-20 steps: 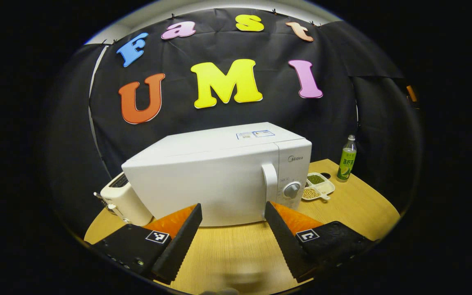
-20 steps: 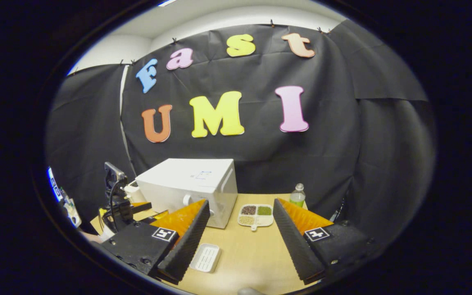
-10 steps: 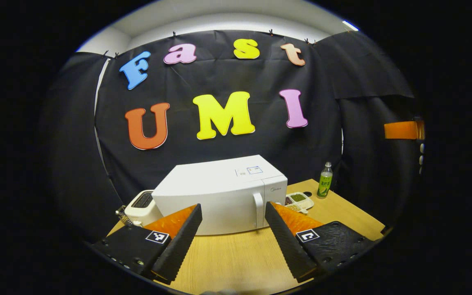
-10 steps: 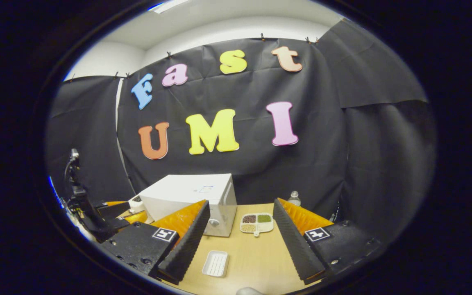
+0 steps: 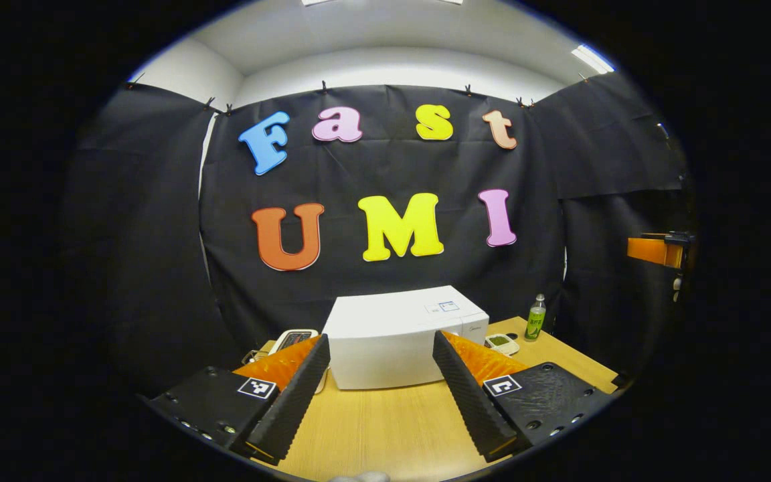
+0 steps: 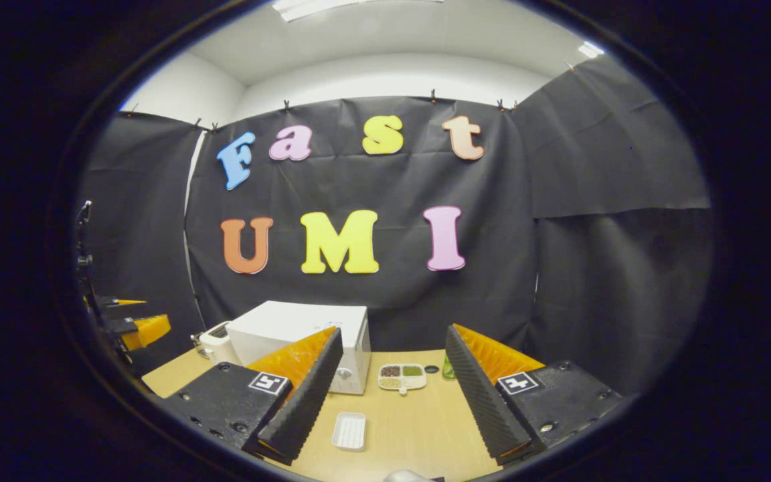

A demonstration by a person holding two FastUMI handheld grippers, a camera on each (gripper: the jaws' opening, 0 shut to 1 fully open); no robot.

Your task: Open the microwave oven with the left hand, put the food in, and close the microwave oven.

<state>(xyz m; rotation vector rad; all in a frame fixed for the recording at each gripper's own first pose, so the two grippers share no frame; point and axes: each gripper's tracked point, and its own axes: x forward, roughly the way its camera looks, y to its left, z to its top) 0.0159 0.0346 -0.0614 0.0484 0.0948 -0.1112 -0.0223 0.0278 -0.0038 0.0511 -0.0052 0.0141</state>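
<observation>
Microwave oven [image 5: 385,341] sits closed, well beyond the wide-apart left gripper [image 5: 380,395].

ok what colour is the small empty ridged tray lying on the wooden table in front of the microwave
The small rectangular ridged tray is plain white, clearest in the right gripper view.

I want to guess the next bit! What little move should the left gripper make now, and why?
Probably move the left gripper forward toward the microwave oven. Its door looks shut, the gripper is open and holds nothing, and bare table lies between them, so it cannot reach the door yet.
</observation>
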